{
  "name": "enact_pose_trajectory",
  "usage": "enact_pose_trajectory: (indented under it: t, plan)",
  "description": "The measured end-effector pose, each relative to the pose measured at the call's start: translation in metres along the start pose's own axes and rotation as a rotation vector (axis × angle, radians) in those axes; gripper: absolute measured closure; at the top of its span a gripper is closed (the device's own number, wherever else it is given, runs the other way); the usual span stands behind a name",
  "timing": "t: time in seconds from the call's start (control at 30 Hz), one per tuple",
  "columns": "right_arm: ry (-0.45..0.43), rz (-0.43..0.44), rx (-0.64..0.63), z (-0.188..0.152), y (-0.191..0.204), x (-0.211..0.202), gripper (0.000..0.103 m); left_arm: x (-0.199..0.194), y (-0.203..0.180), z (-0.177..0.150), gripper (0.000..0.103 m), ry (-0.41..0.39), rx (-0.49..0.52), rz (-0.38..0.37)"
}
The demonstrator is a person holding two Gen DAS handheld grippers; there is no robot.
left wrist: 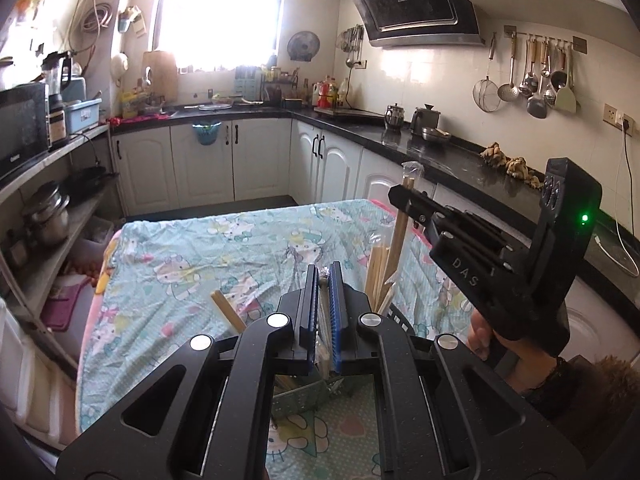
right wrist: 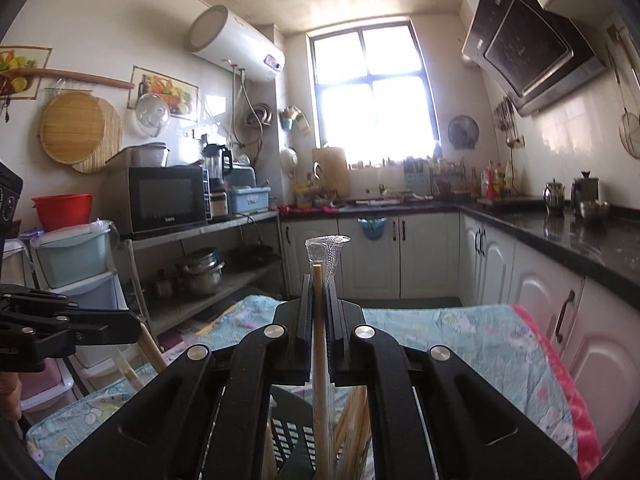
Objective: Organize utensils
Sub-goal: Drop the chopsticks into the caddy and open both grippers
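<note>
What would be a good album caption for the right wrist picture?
Right gripper clamps a plastic-wrapped chopstick upright above a black slotted holder on a cartoon tablecloth.

Both grippers are built of matte black plastic, with paired link arms fastened by round silver pivot screws. On the left gripper [left wrist: 325, 276] a blue ribbed pad is seen on one finger. On the right gripper [right wrist: 320, 292] white letters "DAS" and a lit green lamp are carried on the housing. The right hand [left wrist: 486, 340] is shown bare-skinned, with a dark beaded wristband and a brown furry cuff.
</note>
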State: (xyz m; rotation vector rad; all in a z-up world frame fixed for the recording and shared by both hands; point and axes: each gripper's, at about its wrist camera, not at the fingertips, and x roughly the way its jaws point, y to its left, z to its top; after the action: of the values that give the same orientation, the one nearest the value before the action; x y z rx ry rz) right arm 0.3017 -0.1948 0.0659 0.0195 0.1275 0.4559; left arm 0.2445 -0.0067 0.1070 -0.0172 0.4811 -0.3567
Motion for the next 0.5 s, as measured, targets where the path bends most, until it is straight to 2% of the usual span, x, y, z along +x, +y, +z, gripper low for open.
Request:
enact_pose_trajectory:
  t: [0.23, 0.3, 0.4, 0.5]
  plan:
    - [0.069, -0.002, 0.02, -0.014, 0.002, 0.007, 0.097, 0.012, 0.006, -0.009, 0.1, 0.029, -0.038, -0.01]
    - [0.092, 0.0, 0.024, -0.016, 0.003, 0.008, 0.093, 0.014, 0.007, -0.01, 0.1, 0.035, -0.048, -0.013]
    - [0.117, 0.004, 0.04, -0.017, 0.003, 0.005, 0.076, 0.015, 0.011, -0.014, 0.1, 0.042, -0.07, -0.015]
    - [0.127, 0.006, 0.051, -0.015, 0.002, 0.0, 0.073, 0.014, 0.016, -0.016, 0.1, 0.045, -0.099, -0.013]
